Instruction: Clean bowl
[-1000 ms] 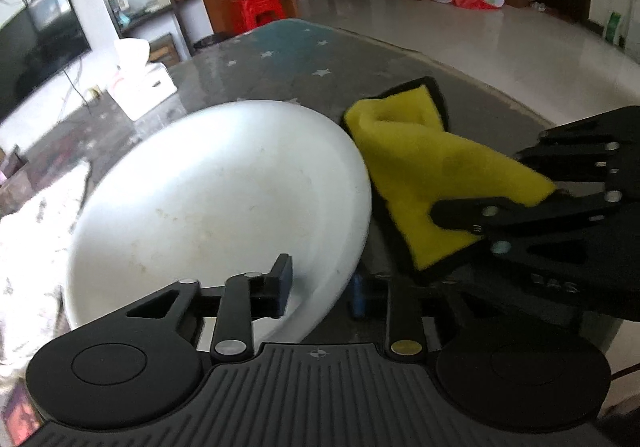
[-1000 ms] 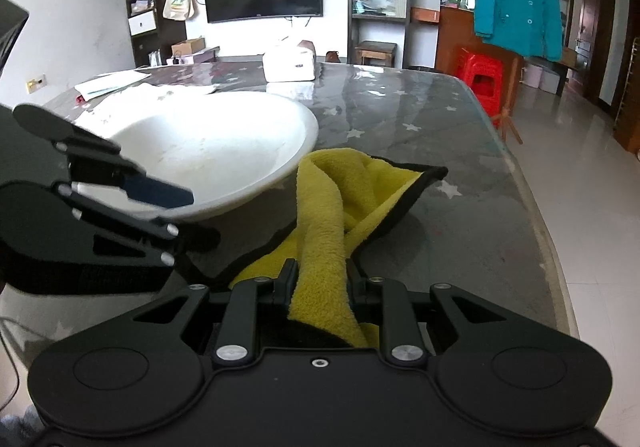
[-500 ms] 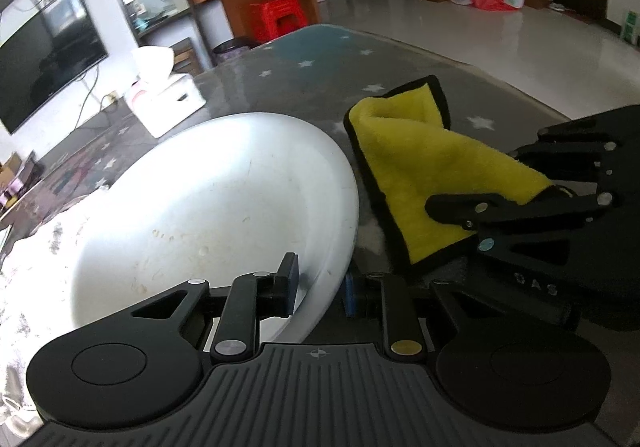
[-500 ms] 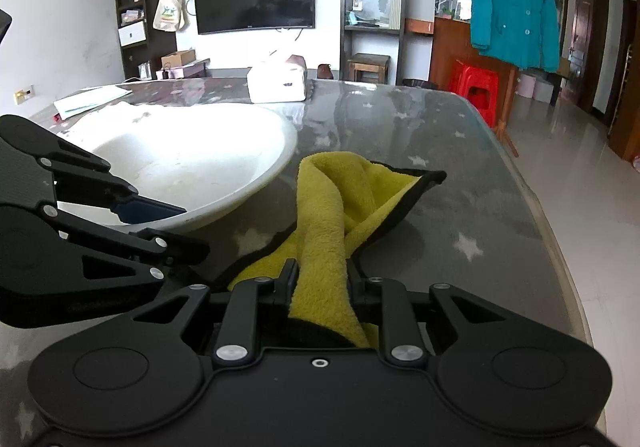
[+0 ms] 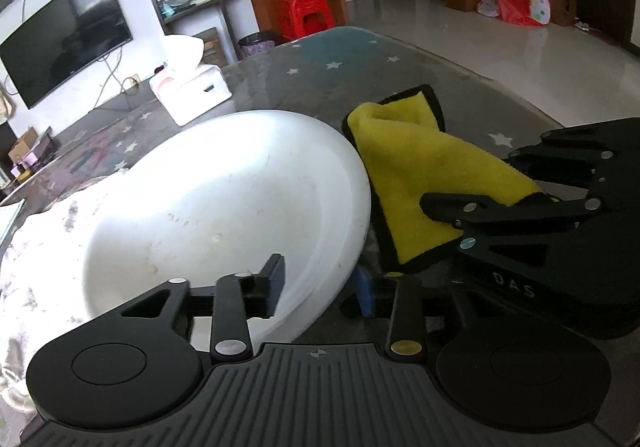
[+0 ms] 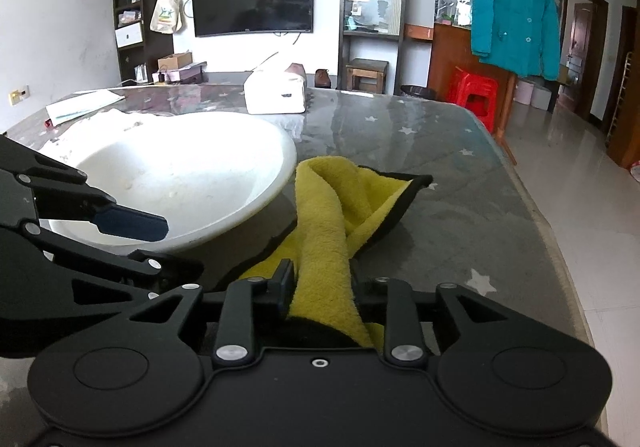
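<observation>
A white bowl (image 5: 224, 207) with faint brown specks inside stands on the grey star-patterned table (image 5: 320, 75). My left gripper (image 5: 320, 287) straddles its near rim, one finger inside and one outside. Its jaws are opening and the pads stand off the rim. Right of the bowl, a yellow cloth (image 5: 420, 175) with black edging lies folded on the table. My right gripper (image 6: 322, 283) holds its near end. Those jaws are opening too, but the cloth (image 6: 324, 215) still fills the gap and touches the pads. The right wrist view shows the bowl (image 6: 180, 167) with the left gripper (image 6: 160, 247) at its side.
A white tissue box (image 6: 276, 97) stands on the table behind the bowl, with papers (image 6: 84, 105) at the far left. A white crumpled sheet (image 5: 24, 267) lies left of the bowl. The table edge (image 6: 540, 215) runs close on the right, with floor beyond.
The left jaws, earlier pinched on the bowl's rim, have spread apart. The right fingers stand slightly wider, with the cloth still between them. Both views have shifted a little across the table.
</observation>
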`<control>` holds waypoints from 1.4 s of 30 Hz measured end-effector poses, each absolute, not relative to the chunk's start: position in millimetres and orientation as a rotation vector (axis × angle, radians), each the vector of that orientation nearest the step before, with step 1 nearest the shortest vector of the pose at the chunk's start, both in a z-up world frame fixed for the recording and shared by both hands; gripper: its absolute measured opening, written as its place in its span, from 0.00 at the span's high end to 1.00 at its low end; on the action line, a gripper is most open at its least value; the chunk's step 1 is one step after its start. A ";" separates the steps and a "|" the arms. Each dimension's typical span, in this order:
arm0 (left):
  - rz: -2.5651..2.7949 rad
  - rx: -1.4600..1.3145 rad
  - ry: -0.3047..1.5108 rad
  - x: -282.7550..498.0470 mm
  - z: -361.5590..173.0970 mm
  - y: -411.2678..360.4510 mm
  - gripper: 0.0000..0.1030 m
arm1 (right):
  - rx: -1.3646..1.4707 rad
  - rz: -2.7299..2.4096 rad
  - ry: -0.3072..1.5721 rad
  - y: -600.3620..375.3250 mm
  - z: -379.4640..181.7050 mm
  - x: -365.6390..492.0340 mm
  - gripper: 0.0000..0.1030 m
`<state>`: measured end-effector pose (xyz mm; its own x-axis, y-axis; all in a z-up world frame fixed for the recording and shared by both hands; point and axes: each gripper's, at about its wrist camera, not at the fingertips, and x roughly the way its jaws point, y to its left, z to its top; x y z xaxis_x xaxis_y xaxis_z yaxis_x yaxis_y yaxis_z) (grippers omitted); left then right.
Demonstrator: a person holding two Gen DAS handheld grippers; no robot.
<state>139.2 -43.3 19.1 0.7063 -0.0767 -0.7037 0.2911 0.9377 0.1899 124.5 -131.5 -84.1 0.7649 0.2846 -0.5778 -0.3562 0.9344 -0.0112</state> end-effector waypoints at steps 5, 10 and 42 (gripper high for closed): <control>-0.180 0.287 0.747 129.8 26.9 -41.8 0.45 | -0.121 0.334 0.586 -132.0 -75.9 118.1 0.61; -0.163 0.286 0.735 118.0 31.8 -41.1 0.41 | -0.111 0.314 0.578 -135.3 -70.7 107.2 0.55; -0.127 0.244 0.720 29.2 35.6 -33.1 0.30 | -0.080 0.281 0.577 -136.4 -64.2 38.9 0.39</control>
